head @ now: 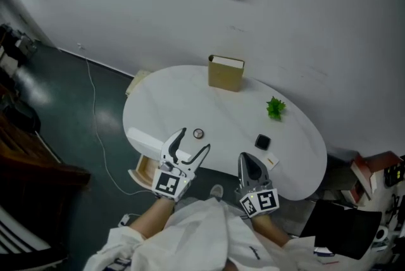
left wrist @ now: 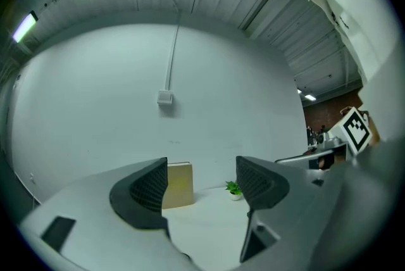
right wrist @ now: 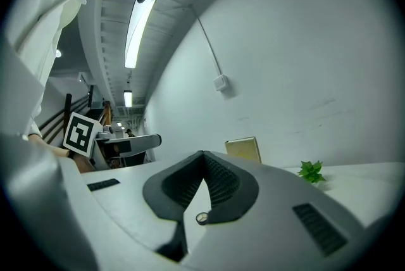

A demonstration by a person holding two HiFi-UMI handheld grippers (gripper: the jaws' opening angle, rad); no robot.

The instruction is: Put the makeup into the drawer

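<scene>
From the head view, your left gripper (head: pixel 195 140) hovers over the near left part of the white oval table (head: pixel 190 99) with its jaws spread wide and nothing between them. The round makeup compact (head: pixel 199 133) lies on the tabletop right by those jaw tips. Your right gripper (head: pixel 245 159) sits at the near edge with its jaws pressed together, empty. Just beyond it lies a black square case (head: pixel 262 142), and a small white and orange piece (head: pixel 271 161) rests close by on the right. The drawer (head: pixel 142 138) stands pulled open at the table's left edge, beside your left gripper, and none of the makeup is in it. A tan box (head: pixel 226 73) stands upright at the far edge against the wall, and a small green plant (head: pixel 275 107) sits well to its right. In the left gripper view, your left gripper (left wrist: pixel 201 184) shows both dark pads far apart with only bare tabletop between them. Past them you see the tan box (left wrist: pixel 178 184) and the plant (left wrist: pixel 233 189), and the marker cube of your right gripper (left wrist: pixel 356 127) shows at the right. In the right gripper view, your right gripper (right wrist: pixel 202 165) has its pads meeting at the tips and clamps nothing. The tan box (right wrist: pixel 243 149) and the plant (right wrist: pixel 311 171) stand beyond, and your left gripper (right wrist: pixel 120 143) shows at the left.
</scene>
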